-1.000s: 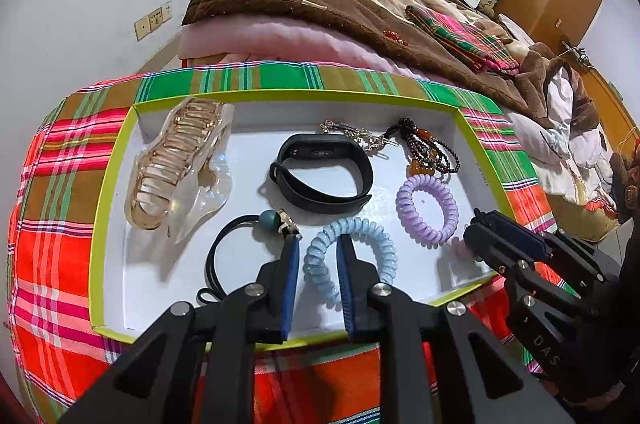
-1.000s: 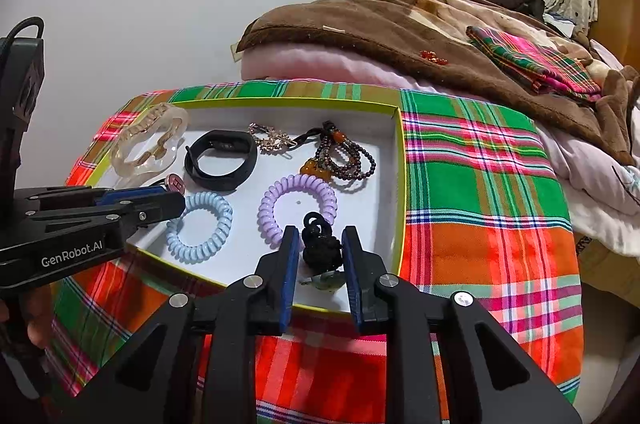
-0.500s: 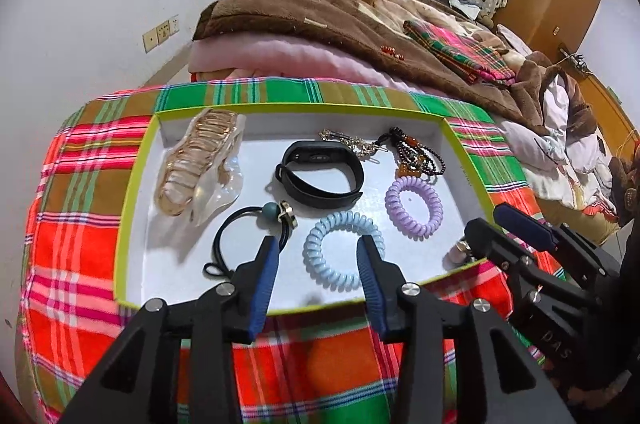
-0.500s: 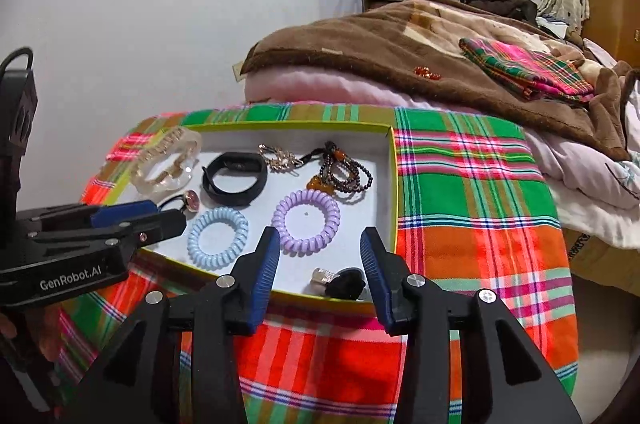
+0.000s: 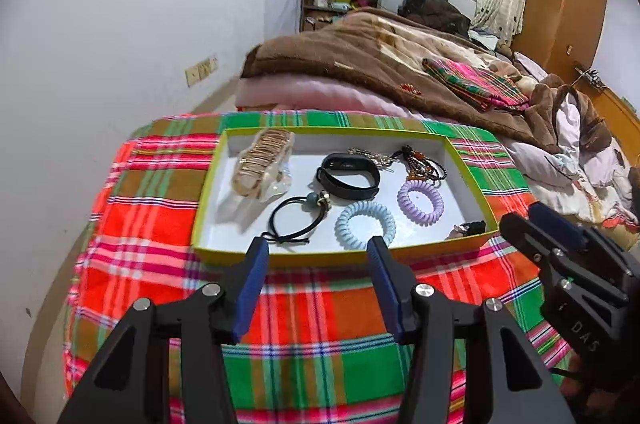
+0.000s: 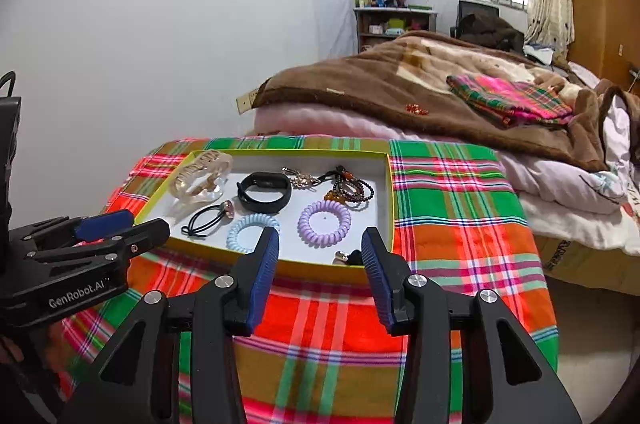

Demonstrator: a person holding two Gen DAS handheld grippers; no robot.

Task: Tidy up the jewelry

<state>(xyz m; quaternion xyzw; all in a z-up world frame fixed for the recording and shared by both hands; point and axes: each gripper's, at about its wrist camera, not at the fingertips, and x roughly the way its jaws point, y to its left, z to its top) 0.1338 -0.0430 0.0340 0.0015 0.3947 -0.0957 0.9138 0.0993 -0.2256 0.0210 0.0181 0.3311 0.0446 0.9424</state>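
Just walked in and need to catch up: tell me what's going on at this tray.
A person holds two black two-finger grippers over a plaid cloth. The left gripper and right gripper both stand open and hold nothing; their jaws have just been opening. The shallow yellow-rimmed white tray holds a light blue spiral hair tie, a lilac spiral hair tie, a black wristband and a clear hair claw.

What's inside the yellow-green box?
In the box: a hair claw, black band, two coil ties, black elastic, beads, a chain. The near wall half hides a small black piece.
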